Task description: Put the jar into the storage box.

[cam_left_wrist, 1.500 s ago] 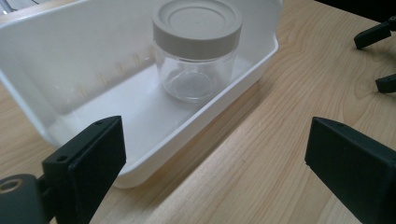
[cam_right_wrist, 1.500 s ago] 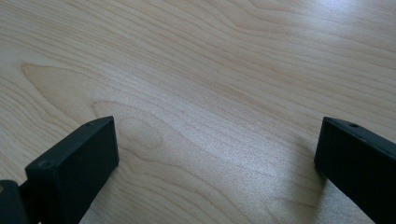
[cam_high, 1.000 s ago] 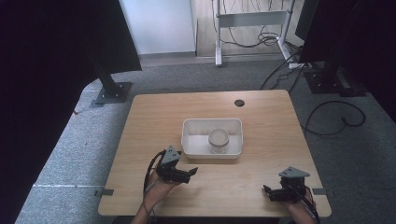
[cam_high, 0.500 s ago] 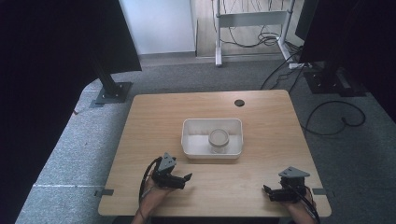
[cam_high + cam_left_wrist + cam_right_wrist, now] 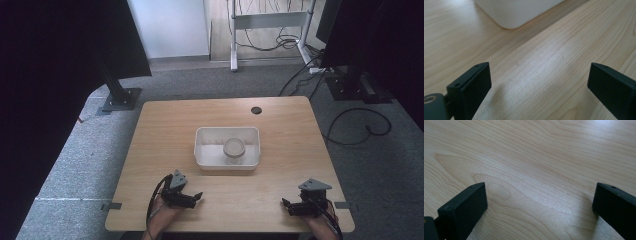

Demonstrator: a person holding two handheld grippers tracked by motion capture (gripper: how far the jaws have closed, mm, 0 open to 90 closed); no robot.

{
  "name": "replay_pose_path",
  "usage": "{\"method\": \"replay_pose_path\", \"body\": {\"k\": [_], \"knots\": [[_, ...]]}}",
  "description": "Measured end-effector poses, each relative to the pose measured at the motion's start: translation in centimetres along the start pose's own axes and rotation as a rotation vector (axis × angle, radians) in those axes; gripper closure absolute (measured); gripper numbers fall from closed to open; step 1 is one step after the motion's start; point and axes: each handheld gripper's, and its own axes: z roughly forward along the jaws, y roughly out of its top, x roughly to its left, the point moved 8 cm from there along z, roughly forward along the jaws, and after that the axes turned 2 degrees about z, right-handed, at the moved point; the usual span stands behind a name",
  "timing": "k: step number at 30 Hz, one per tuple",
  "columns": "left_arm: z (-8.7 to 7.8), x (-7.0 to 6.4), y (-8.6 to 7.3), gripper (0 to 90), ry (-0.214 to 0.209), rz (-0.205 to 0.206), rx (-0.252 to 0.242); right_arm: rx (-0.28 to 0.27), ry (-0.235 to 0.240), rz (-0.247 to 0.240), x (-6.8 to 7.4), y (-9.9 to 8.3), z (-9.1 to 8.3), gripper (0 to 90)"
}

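- Grey carpet surrounds a light wooden table [image 5: 165, 130] in the middle of the high view, with dark stands to the upper left and upper right and loose cables on the floor beyond.
- A white rectangular tray [image 5: 202, 150] sits near the centre of the table, and a small round jar with a pale lid [image 5: 234, 148] stands inside it, right of the tray's middle.
- The left gripper [image 5: 194, 198] rests low at the lower left of the table edge, held in a hand [image 5: 161, 220], jaws spread wide with nothing between them; in the left gripper view bare wood [image 5: 541, 65] lies between the jaws and a rounded corner of the tray [image 5: 511, 15] sits at the top of the frame.
- The right gripper [image 5: 286, 206] lies at the lower right, well apart from the tray, jaws likewise wide apart and empty over bare wood [image 5: 536, 170] in the right gripper view.
- My judgement: with the jar in the tray and both grippers parked away from it, either the placing is finished or the picking has not begun; the pictures cannot settle which. If anything is left, it is a reach from the near edge up to the tray.
- The jar stands upright, its lid facing up toward the camera, so its axis runs vertically and it has no sideways pointing that I can tell.
- The tray's long axis runs left to right across the frame, parallel to the table's near edge, open side up.
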Motion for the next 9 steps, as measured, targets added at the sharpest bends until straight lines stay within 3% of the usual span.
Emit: {"method": "replay_pose_path", "body": {"k": [9], "knots": [[0.54,-0.18,-0.76,4.9,0.008,0.021,0.045,0.000,-0.001,0.001,0.00,-0.01,0.00,0.0]]}}
